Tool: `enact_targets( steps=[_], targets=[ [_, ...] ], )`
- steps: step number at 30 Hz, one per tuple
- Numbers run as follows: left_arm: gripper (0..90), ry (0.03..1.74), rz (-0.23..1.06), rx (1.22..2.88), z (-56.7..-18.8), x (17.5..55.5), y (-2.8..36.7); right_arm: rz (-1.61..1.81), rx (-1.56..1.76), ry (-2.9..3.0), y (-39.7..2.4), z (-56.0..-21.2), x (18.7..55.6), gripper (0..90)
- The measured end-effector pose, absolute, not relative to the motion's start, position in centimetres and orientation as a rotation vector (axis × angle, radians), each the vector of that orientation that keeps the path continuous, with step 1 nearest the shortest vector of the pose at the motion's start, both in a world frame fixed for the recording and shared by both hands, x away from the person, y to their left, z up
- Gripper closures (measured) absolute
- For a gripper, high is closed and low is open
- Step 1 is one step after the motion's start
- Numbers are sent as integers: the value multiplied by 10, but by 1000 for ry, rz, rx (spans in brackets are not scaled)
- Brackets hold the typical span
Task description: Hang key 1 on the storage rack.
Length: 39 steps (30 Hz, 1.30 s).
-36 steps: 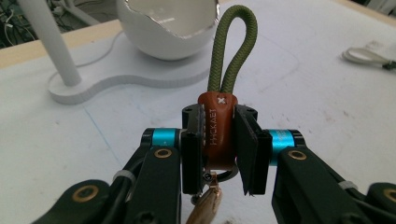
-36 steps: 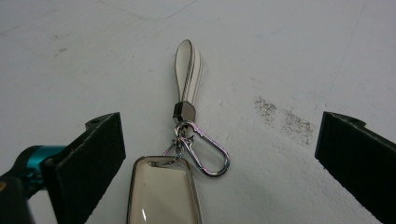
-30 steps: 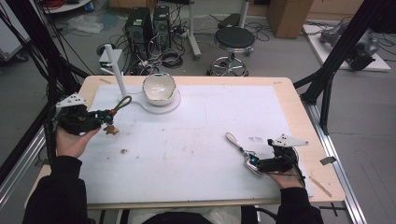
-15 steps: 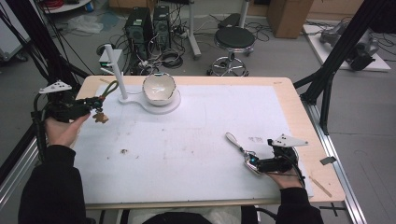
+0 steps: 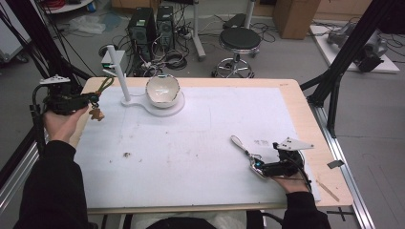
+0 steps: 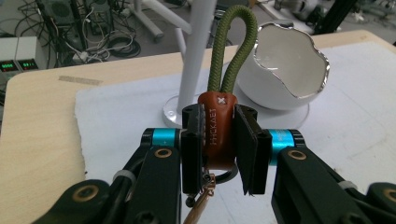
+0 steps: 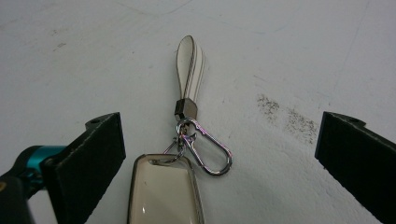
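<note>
My left gripper hovers over the table's far left edge, shut on a keychain's brown leather tab. The keychain's green cord loop points toward the white post, and a small brown charm dangles below. In the left gripper view the pads press both sides of the tab. My right gripper rests open on the mat at the near right. Between its jaws lie a beige key fob, a silver carabiner and a white strap, none of them touched.
A white eggshell-shaped bowl sits on the round base of the post's stand at the far left. A white mat covers the wooden table. A small brown crumb lies on the mat.
My left gripper has carried the keychain left and away from the person, off the mat toward the table's far left edge. The right gripper has stayed put.
</note>
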<state>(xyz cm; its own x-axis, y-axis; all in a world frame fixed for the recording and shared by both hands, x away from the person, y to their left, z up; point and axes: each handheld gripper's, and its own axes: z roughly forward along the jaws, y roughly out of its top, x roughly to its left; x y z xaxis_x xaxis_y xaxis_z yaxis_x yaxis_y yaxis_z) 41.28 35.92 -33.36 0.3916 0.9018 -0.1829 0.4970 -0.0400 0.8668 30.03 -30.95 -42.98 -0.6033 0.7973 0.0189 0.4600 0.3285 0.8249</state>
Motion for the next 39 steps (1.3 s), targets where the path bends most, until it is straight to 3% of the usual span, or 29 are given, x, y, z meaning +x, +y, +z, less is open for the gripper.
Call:
enact_targets(
  steps=[21, 39],
  targets=[
    [732, 1336, 483, 1541, -333, 449, 376, 1137, 1092, 2228, -306, -432, 300, 8],
    [732, 1389, 361, 1463, -354, 471, 383, 1112, 1098, 2219, -306, -432, 304, 8]
  ],
)
